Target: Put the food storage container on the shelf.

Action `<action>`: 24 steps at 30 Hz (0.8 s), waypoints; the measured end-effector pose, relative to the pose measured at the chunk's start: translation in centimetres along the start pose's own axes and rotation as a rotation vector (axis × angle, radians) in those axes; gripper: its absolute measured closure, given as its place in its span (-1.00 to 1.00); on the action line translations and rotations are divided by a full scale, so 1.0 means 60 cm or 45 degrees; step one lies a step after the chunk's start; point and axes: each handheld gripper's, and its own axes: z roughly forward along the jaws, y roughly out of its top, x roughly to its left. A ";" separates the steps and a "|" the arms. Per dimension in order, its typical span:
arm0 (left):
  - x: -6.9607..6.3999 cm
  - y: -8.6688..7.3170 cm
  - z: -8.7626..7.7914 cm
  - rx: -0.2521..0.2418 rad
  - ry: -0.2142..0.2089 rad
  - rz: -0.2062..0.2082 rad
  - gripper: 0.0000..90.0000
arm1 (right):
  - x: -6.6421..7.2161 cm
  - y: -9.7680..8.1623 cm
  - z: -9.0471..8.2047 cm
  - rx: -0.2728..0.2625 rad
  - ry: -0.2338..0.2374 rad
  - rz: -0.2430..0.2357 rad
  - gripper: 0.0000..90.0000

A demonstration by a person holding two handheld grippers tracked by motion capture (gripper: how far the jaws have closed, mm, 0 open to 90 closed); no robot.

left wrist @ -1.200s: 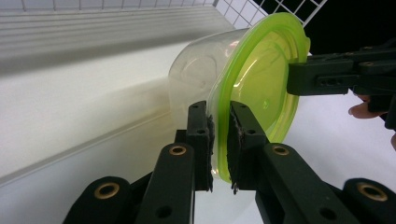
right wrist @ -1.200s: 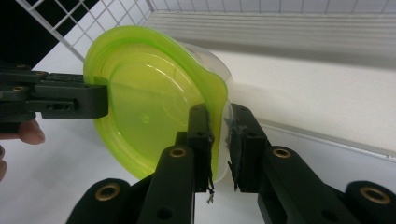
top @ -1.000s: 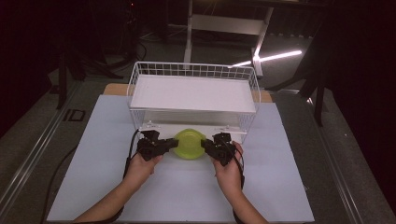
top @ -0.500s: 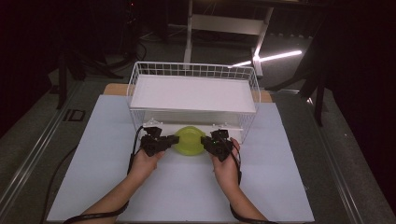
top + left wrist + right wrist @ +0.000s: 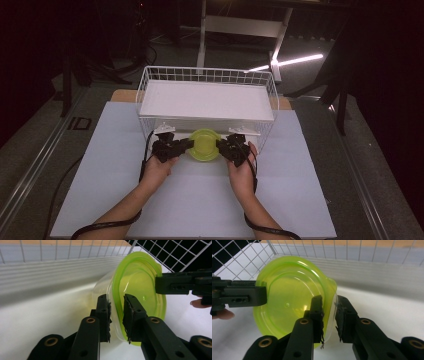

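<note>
— Where was the green container (image 5: pixel 204 145) at that moment?

— On the white counter (image 5: pixel 100 170), right at the front of the white wire basket (image 5: pixel 207 75), low down by the open space under the basket's white shelf (image 5: pixel 207 100). It sat between the two grippers, one on each side. In the gripper views it was a clear tub with a lime-green lid on it.

— What did the left gripper (image 5: pixel 116 312) have?

— Its jaws straddled the container's rim on the left side, one jaw on the clear tub wall, the other over the green lid. The jaws had just been opening a little, and a thin gap showed beside the rim, so the pads were no longer pressing on it.

— And the right gripper (image 5: pixel 328 312)?

— Much the same on the opposite edge. Its jaws stood either side of the rim, narrowly apart, with a sliver of space between the outer pad and the plastic. They too had just been easing apart, with the rim between them.

— Could each gripper be seen from the other?

— Yes, each gripper view caught the far gripper's black jaw at the opposite edge of the lid, with a fingertip (image 5: pixel 222 314) behind it.

— And the hands?

— Both came in from the near edge, the left hand (image 5: pixel 157 170) and right hand (image 5: pixel 242 172) low over the counter.
</note>
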 end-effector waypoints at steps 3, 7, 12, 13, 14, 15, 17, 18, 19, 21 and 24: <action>0.005 0.004 0.003 -0.015 0.029 0.004 0.64 | 0.003 0.002 0.004 -0.026 -0.014 -0.049 0.63; 0.005 0.007 0.010 -0.032 0.056 -0.004 0.61 | 0.005 0.004 0.009 -0.043 -0.040 -0.077 0.56; 0.005 0.013 0.022 -0.051 0.120 0.067 0.52 | 0.001 0.006 0.017 -0.047 -0.074 -0.053 0.55; 0.004 0.014 0.025 -0.053 0.124 0.057 0.48 | -0.002 0.007 0.024 -0.048 -0.079 -0.039 0.54; 0.004 0.015 0.028 -0.056 0.137 0.052 0.47 | -0.002 0.008 0.026 -0.046 -0.090 -0.039 0.54; 0.003 0.016 0.030 -0.057 0.154 0.051 0.46 | -0.003 0.009 0.029 -0.047 -0.093 -0.040 0.54; 0.007 0.017 0.033 -0.070 0.155 0.073 0.45 | -0.002 0.011 0.034 -0.049 -0.103 -0.044 0.54; 0.010 0.017 0.033 -0.075 0.143 0.073 0.45 | -0.003 0.012 0.036 -0.051 -0.108 -0.042 0.54; 0.012 0.017 0.034 -0.078 0.135 0.063 0.43 | -0.003 0.012 0.036 -0.057 -0.111 -0.045 0.54; 0.010 0.015 0.033 -0.083 0.139 0.012 0.38 | -0.003 0.012 0.037 -0.065 -0.113 -0.048 0.52; 0.010 0.013 0.028 -0.089 0.144 0.030 0.35 | -0.003 0.011 0.037 -0.067 -0.108 -0.046 0.45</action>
